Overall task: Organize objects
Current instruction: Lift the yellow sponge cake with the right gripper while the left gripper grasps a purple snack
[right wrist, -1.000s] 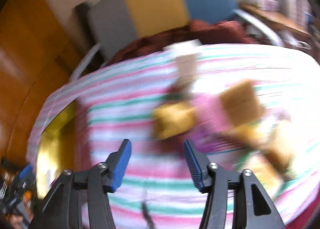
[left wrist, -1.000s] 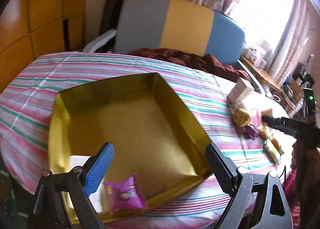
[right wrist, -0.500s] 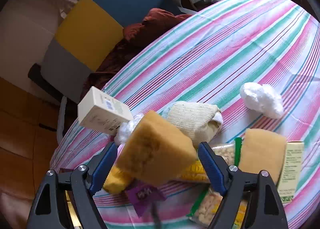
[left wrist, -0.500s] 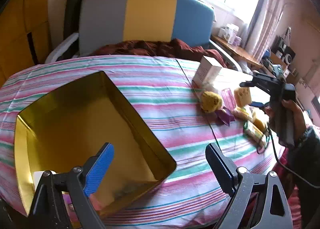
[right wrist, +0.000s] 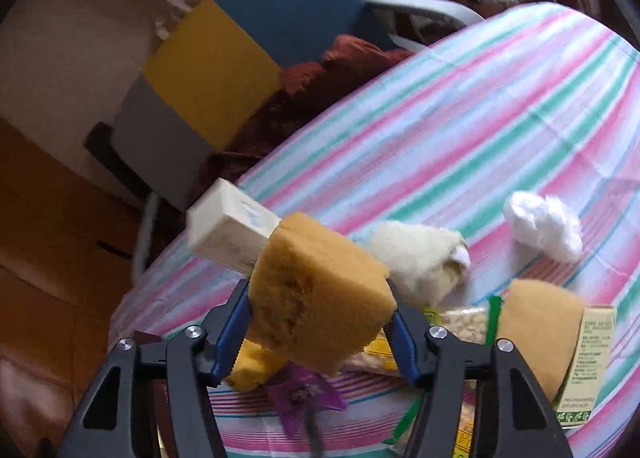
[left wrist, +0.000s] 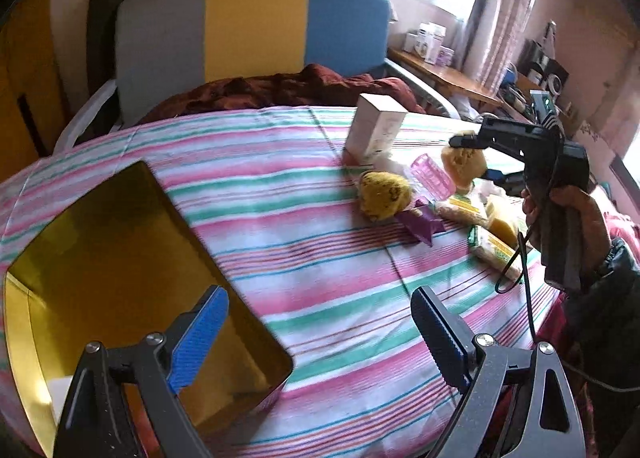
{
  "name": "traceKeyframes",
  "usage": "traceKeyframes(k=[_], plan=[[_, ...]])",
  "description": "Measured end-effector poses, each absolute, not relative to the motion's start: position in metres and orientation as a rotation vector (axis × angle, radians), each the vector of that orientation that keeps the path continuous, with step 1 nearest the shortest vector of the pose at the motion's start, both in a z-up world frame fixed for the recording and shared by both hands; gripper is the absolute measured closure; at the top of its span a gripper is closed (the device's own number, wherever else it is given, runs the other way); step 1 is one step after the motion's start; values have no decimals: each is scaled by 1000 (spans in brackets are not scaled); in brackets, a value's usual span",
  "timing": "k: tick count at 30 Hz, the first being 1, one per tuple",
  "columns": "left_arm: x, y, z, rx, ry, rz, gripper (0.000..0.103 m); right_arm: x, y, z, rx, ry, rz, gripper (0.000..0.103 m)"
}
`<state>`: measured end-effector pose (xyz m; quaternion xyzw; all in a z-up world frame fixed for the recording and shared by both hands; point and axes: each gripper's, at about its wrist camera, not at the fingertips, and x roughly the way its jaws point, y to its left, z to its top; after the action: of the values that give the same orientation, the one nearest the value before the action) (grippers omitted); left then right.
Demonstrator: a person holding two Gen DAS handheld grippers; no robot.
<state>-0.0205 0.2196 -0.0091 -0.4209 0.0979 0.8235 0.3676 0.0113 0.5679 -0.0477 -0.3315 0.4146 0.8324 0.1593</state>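
Observation:
My right gripper [right wrist: 320,322] is shut on a tan sponge block [right wrist: 320,294] and holds it above the pile of objects; it also shows in the left wrist view [left wrist: 472,158] with the sponge [left wrist: 464,164]. My left gripper [left wrist: 320,330] is open and empty, low over the striped table beside the gold box [left wrist: 236,290]. On the cloth lie a yellow sponge ball [left wrist: 384,194], a white carton [left wrist: 376,130], a purple wrapper [left wrist: 420,222], snack packets [left wrist: 492,250], a second tan sponge [right wrist: 536,330] and white cotton [right wrist: 544,226].
A grey, yellow and blue chair [left wrist: 248,22] with a dark red cloth [left wrist: 280,90] stands behind the table. A wooden shelf [left wrist: 444,74] with small items is at the far right. A cream knitted piece [right wrist: 420,262] lies by the pile.
My right gripper has closed on the tan sponge block and lifted it. The left gripper has swung right, away from over the gold box, toward the pile.

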Motion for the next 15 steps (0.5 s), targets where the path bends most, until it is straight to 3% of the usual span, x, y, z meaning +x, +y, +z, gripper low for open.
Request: traceKeyframes(k=[8, 15], plan=[[-27, 256, 1, -987, 297, 2061, 10, 21, 560, -31, -835, 1406, 2624, 40], [-45, 271, 3, -1008, 184, 2028, 5, 18, 551, -16, -765, 1507, 2775, 40]])
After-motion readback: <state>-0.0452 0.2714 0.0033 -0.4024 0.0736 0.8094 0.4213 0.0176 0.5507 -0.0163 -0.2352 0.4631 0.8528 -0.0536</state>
